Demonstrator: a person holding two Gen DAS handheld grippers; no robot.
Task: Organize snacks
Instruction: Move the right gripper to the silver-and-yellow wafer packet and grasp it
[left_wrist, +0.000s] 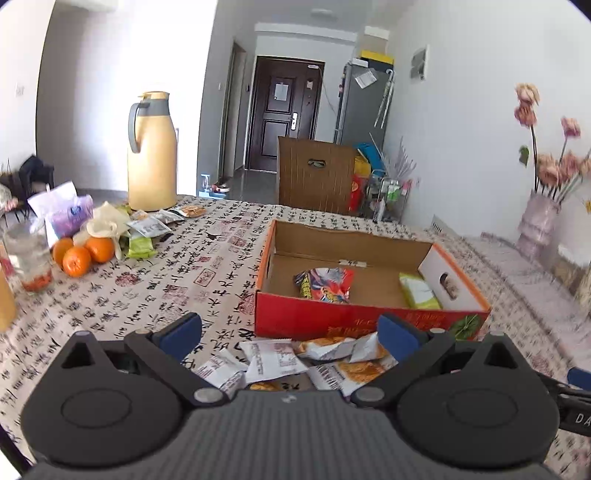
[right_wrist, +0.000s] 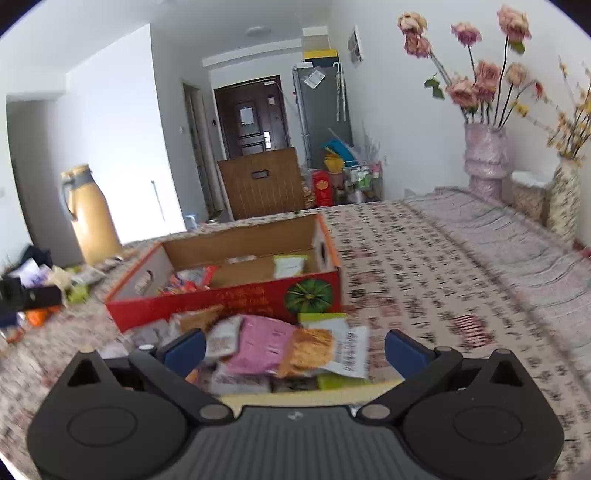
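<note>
A red cardboard box (left_wrist: 332, 317) (right_wrist: 240, 299) stands open on the patterned tablecloth. Inside it lie a colourful red snack bag (left_wrist: 325, 284) and a green packet (left_wrist: 419, 291) (right_wrist: 288, 266). In front of the box sits a heap of loose snack packets (left_wrist: 291, 360), with a pink packet (right_wrist: 260, 343) and an orange-printed one (right_wrist: 312, 350) among them. My left gripper (left_wrist: 290, 338) is open just above that heap, nothing between its fingers. My right gripper (right_wrist: 295, 349) is open over the same heap, also holding nothing; its view is motion-blurred.
At the far left stand a yellow thermos (left_wrist: 151, 155), three oranges (left_wrist: 83, 254), a glass (left_wrist: 27, 254) and more snack packets (left_wrist: 147, 230). A wooden chair back (left_wrist: 314, 175) rises behind the table. Vases of dried flowers (right_wrist: 484, 155) stand at the right.
</note>
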